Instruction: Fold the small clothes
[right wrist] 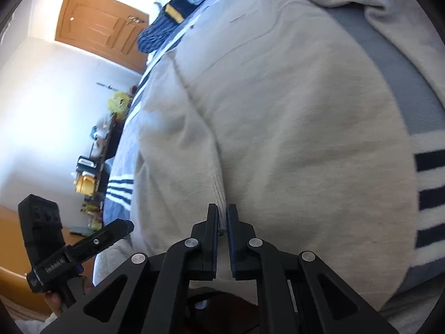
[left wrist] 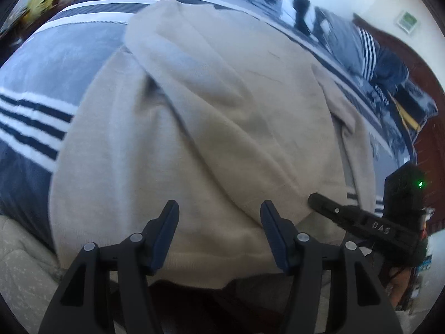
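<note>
Beige garment; grey bedspread, navy-white stripes.

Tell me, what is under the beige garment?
The beige garment lies on a blanket with grey, white and dark blue stripes, visible around its edges. Anything else beneath the garment is covered.

bright daylight, motion blur, fisheye-warped edges

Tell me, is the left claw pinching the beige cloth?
No, the left gripper hangs open over the beige garment, nothing pressed between its pads.
</note>
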`<act>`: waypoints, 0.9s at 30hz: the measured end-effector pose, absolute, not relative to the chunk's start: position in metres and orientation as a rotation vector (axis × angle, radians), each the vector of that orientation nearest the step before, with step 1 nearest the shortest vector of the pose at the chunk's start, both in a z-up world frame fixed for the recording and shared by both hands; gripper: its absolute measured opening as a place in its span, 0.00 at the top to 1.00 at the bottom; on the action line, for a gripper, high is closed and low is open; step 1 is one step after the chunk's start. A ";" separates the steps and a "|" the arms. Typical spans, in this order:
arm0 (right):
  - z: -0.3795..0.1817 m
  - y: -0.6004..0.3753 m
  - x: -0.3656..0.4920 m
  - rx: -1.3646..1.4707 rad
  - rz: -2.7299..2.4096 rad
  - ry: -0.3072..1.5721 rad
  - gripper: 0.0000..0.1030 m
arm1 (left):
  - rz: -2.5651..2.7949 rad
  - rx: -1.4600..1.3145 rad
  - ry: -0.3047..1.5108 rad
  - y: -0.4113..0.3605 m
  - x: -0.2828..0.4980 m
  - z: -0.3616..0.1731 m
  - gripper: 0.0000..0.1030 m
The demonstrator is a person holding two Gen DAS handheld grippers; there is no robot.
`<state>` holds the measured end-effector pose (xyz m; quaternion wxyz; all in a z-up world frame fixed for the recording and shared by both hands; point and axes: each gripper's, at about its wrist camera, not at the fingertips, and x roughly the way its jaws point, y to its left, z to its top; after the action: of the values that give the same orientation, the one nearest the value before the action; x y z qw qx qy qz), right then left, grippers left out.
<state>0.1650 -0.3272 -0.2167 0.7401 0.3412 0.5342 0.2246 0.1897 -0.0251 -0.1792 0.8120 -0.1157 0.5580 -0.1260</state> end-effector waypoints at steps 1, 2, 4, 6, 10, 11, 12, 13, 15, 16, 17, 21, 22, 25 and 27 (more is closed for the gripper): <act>-0.218 -0.329 0.165 0.749 0.489 1.174 0.91 | -0.276 -0.244 1.195 -0.030 0.191 -0.181 0.42; -0.219 -0.330 0.165 0.755 0.479 1.179 0.84 | -0.283 -0.245 1.196 -0.035 0.193 -0.181 0.42; -0.222 -0.339 0.163 0.822 0.490 1.164 0.60 | -0.297 -0.275 1.225 -0.042 0.203 -0.187 0.42; -0.221 -0.344 0.165 0.866 0.512 1.138 0.56 | -0.270 -0.293 1.250 -0.041 0.210 -0.193 0.42; -0.219 -0.333 0.169 0.819 0.533 1.156 0.57 | -0.225 -0.356 1.258 -0.030 0.215 -0.203 0.42; -0.221 -0.329 0.169 0.817 0.546 1.169 0.60 | -0.228 -0.352 1.251 -0.030 0.213 -0.202 0.42; -0.224 -0.321 0.170 0.810 0.562 1.186 0.62 | -0.231 -0.342 1.244 -0.031 0.212 -0.201 0.42; -0.225 -0.315 0.171 0.792 0.569 1.205 0.67 | -0.238 -0.323 1.239 -0.032 0.210 -0.200 0.42; -0.227 -0.304 0.170 0.691 0.522 1.238 0.91 | -0.244 -0.306 1.239 -0.035 0.209 -0.200 0.42; -0.223 -0.297 0.169 0.606 0.493 1.236 0.95 | -0.247 -0.312 1.241 -0.036 0.209 -0.200 0.42; -0.219 -0.297 0.168 0.611 0.495 1.216 0.96 | -0.251 -0.325 1.243 -0.036 0.209 -0.200 0.42; -0.203 -0.318 0.166 0.637 0.423 1.135 0.96 | -0.274 -0.318 1.243 -0.047 0.214 -0.201 0.42; -0.204 -0.319 0.168 0.613 0.395 1.141 0.96 | -0.279 -0.321 1.246 -0.050 0.216 -0.202 0.42; -0.218 -0.319 0.169 0.626 0.362 1.190 0.96 | -0.256 -0.291 1.246 -0.061 0.221 -0.206 0.42; -0.219 -0.315 0.170 0.608 0.351 1.193 0.96 | -0.279 -0.270 1.232 -0.071 0.223 -0.206 0.42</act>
<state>0.1697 -0.3152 -0.2190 0.7698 0.2805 0.5499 0.1620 0.2231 -0.0707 -0.2059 0.7986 -0.1257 0.5741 -0.1299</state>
